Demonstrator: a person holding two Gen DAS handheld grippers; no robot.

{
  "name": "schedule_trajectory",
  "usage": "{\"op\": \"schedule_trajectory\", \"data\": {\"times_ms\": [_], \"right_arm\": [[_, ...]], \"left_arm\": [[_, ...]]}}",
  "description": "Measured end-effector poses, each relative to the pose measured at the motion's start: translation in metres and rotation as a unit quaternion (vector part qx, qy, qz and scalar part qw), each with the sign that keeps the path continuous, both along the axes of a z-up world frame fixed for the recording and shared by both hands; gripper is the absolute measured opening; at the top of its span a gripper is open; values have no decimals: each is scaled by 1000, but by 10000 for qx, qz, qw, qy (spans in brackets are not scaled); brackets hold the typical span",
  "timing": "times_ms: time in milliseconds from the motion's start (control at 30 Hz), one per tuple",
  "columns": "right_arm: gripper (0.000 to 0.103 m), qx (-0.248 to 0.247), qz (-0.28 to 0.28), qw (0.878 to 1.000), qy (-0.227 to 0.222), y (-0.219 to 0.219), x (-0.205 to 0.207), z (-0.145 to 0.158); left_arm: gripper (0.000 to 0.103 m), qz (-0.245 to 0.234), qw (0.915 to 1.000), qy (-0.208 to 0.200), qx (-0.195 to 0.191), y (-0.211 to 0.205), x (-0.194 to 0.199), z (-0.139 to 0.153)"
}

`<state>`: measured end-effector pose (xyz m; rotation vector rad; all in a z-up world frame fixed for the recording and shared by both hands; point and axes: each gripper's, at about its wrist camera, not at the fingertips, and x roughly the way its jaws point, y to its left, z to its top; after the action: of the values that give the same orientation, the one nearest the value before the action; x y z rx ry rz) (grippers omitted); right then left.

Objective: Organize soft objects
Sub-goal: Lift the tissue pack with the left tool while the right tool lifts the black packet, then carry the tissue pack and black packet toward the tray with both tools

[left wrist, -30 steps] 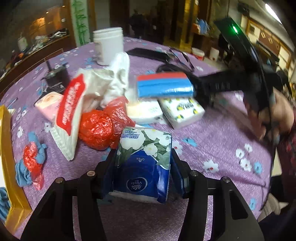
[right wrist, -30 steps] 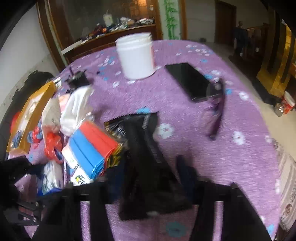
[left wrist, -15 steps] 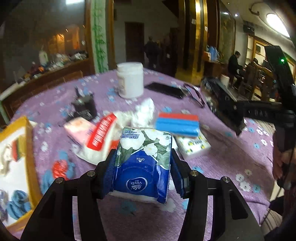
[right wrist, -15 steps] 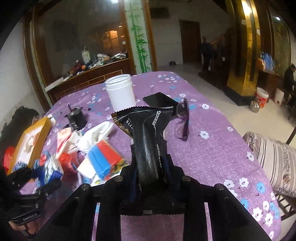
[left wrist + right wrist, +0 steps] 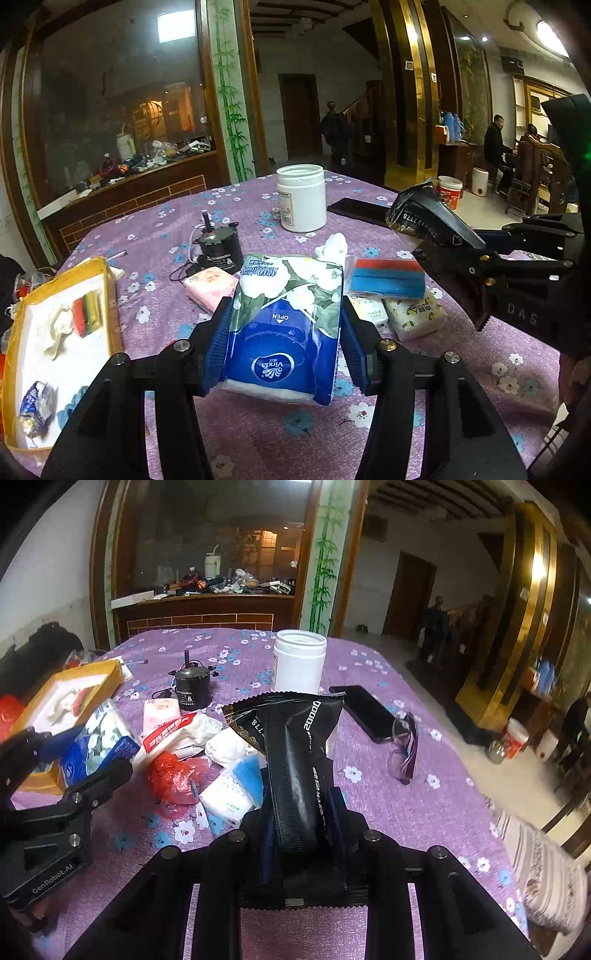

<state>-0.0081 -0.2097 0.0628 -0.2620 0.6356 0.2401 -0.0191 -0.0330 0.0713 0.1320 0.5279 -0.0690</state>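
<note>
Purple flowered tablecloth (image 5: 424, 812) under white jar (image 5: 299, 661), phone (image 5: 369, 712), glasses (image 5: 404, 749), yellow-rimmed tray (image 5: 110, 295).

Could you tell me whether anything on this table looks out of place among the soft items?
Yes: a small black motor, a white jar, a phone and glasses lie on the purple tablecloth; all hard.

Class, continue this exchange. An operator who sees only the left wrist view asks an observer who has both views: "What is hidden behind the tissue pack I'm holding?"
Observer: A crumpled red plastic bag lies behind your tissue pack.
Operator: Anything else in that pile?
Observer: A white wipes pack with a red label lies next to the bag.
Operator: What's beside the phone?
Observer: Purple glasses lie by the near end of the phone.
</note>
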Motion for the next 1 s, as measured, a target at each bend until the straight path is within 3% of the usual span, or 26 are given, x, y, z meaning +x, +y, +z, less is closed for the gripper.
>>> {"op": "schedule_trajectory", "data": {"times_ms": [1000], "right_arm": [[27,-334,163,9981,-496,19,-30,13]], "left_arm": [[53,319,9989,-277,197,7,-22,10]]}}
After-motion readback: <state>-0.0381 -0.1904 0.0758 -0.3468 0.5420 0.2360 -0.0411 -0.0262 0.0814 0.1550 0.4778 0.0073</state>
